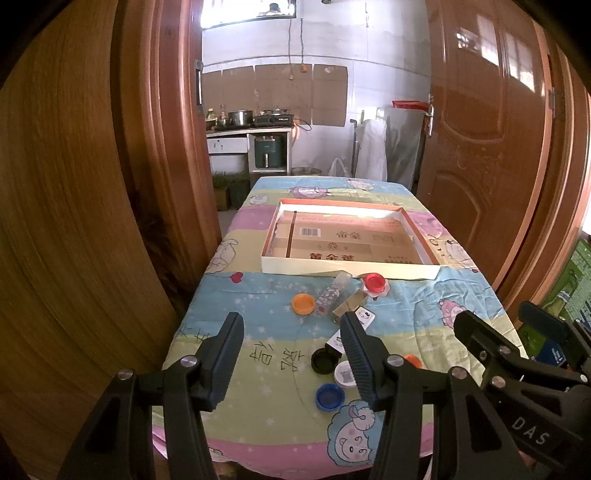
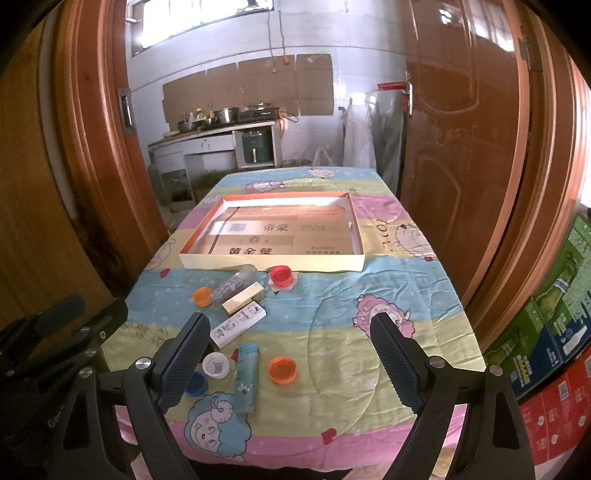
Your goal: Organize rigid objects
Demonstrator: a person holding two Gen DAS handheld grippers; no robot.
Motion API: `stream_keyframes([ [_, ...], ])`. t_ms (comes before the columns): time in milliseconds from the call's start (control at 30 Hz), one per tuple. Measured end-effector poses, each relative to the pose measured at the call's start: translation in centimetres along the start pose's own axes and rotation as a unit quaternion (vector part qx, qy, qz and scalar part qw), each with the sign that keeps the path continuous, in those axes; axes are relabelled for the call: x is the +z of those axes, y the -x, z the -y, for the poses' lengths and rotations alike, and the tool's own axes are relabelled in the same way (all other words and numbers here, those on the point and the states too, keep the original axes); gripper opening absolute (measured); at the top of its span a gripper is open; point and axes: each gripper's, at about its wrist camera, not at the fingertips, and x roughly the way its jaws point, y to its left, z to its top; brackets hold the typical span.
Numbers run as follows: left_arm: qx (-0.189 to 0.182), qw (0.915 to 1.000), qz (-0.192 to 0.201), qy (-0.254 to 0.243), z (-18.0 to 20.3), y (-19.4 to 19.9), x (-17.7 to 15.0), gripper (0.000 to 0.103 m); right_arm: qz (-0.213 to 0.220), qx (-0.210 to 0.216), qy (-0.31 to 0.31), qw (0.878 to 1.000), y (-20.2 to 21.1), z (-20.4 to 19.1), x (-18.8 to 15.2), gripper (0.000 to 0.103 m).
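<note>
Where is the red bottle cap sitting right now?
In both views the red cap lies on the tablecloth just in front of the shallow box's near wall, to the right of the clear tube and far from both tools.

Daylit, moderately bright, with light pouring from a high window (image 1: 247, 11) at the back wall, blown out to white in both views. Strong glare streaked across the glossy wooden door (image 2: 461, 122), with window reflections near its top. Soft, faint shadows under the shallow cardboard tray (image 1: 351, 271) and the bottle caps. Heavy fisheye bending: door frames curved like barrels, corners vignetted to black. Sharp enough mid-frame to show print inside the tray; softer and slightly smeared toward the rims. Colours warm, a little washed on the patterned tablecloth (image 2: 332, 295).
</note>
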Motion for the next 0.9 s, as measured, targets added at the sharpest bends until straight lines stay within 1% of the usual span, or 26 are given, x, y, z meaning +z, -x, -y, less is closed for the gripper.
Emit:
stream_keyframes([
  [500,-0.001,1.0000,-0.001,0.001,-0.09,-0.07,-0.10,0.055,-0.002,0.003,0.001,1.000,-0.27,-0.25,-0.18,0.090],
  [900,-0.006,0.9999,-0.010,0.004,-0.59,-0.83,-0.14,0.055,-0.008,0.007,0.002,1.000,-0.82,-0.34,-0.35,0.090],
])
